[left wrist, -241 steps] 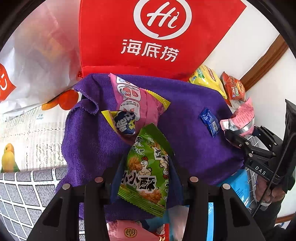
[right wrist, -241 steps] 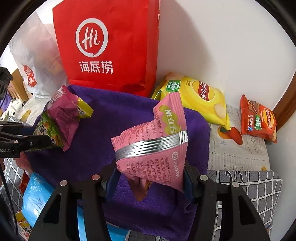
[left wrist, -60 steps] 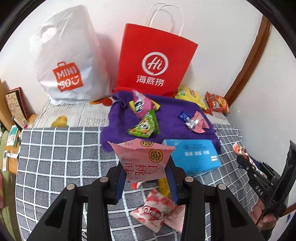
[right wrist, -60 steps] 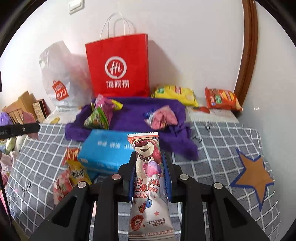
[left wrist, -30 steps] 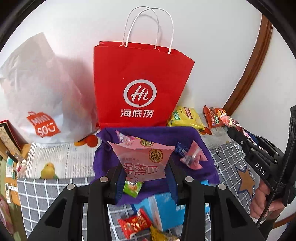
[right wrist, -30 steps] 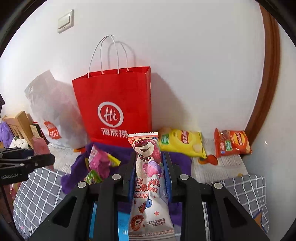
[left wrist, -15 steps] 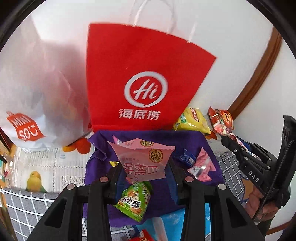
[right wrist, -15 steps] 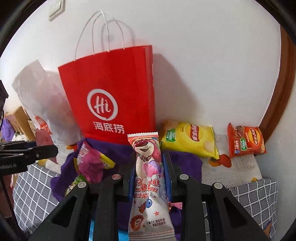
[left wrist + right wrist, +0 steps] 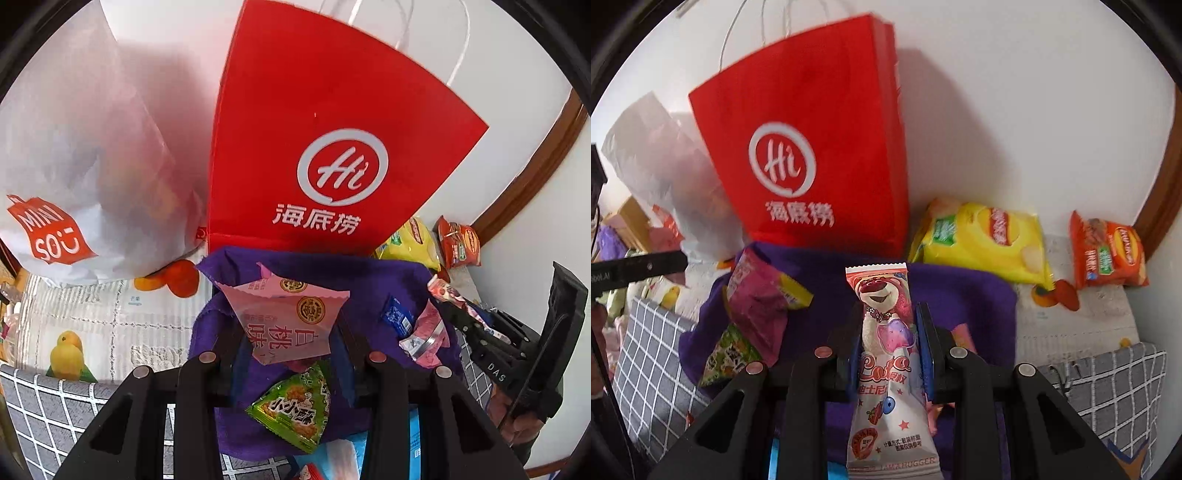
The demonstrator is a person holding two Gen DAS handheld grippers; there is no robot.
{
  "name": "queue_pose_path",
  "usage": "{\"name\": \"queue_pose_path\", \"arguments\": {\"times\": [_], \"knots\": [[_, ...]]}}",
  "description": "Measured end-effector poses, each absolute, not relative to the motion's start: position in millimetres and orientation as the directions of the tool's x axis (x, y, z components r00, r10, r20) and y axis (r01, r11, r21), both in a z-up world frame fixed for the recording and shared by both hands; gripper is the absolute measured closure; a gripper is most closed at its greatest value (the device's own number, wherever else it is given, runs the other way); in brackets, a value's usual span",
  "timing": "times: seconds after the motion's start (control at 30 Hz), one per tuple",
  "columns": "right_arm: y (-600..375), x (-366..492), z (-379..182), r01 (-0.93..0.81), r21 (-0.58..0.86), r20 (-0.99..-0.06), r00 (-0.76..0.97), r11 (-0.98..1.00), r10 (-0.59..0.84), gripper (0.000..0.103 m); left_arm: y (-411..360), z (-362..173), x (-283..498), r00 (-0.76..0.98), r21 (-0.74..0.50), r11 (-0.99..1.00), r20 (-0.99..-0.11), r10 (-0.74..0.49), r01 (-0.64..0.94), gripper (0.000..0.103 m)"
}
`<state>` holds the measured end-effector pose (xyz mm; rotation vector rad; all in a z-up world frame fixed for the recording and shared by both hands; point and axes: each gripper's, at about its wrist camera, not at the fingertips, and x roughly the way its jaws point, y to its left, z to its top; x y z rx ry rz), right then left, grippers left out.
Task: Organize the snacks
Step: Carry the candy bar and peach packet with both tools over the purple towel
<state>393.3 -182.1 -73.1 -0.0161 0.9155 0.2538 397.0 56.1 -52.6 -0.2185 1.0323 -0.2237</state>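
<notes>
Left wrist view: the left hand-held gripper [image 9: 290,347] is clamped on one pale pink, zigzag-edged plastic snack packet [image 9: 284,319] printed with red characters 白桃味 and a gold round seal; its flat face looks at the camera, its serrated top edge running crosswise between the fingers. Below the fingers, on the purple fleece cloth [image 9: 362,280], lies one green crinkled snack bag [image 9: 295,408]. Off to the right rest one small blue wrapper [image 9: 397,317] and one pink foil pouch [image 9: 424,338]. Ahead stands one red paper carrier bag [image 9: 321,144] marked "Hi 海底捞", and left of it one white plastic bag [image 9: 77,162] reading "MINISO".

In the right wrist view, the right hand-held gripper [image 9: 888,343] pinches one long white-and-pink bear-print snack stick [image 9: 886,354] labelled "Lotso", its long axis running straight along the fingers, bear's head forward. Beyond to the right lie one yellow crisp bag [image 9: 982,242] and one orange crisp bag [image 9: 1108,254].
</notes>
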Motion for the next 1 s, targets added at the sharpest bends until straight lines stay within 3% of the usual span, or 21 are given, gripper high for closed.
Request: {"name": "queue_pose_path", "arguments": {"times": [1.0], "knots": [[-177,412,-119,-0.213,0.044,-0.878,0.458,0.976,0.140,0.072,19,-93,405,0.357,-0.243,0.961,-0.893,-0.274,0.131,0.065]]}}
